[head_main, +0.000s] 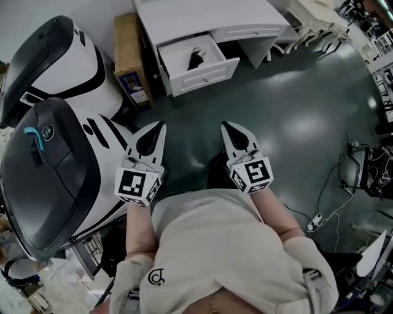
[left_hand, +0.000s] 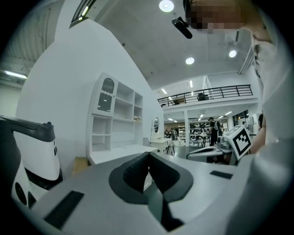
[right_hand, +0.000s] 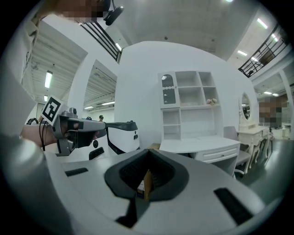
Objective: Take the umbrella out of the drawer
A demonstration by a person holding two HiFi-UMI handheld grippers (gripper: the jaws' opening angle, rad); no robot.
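A white desk (head_main: 202,15) stands far ahead with its drawer (head_main: 206,75) pulled open. Inside lies a small dark folded umbrella (head_main: 196,59). Both grippers are held low over the dark floor, well short of the drawer and pointing toward it. My left gripper (head_main: 161,125) has its jaws closed to a point, empty; in its own view the left gripper (left_hand: 149,153) shows its pads meeting. My right gripper (head_main: 225,125) is also shut and empty, and in its own view the right gripper (right_hand: 148,151) has its tips together. The umbrella is hidden in both gripper views.
Two large white-and-black machines (head_main: 55,178) (head_main: 55,61) crowd the left side. A cardboard box (head_main: 130,58) leans beside the desk. White furniture (head_main: 313,24) stands at the far right, and cables (head_main: 331,208) trail on the floor to the right.
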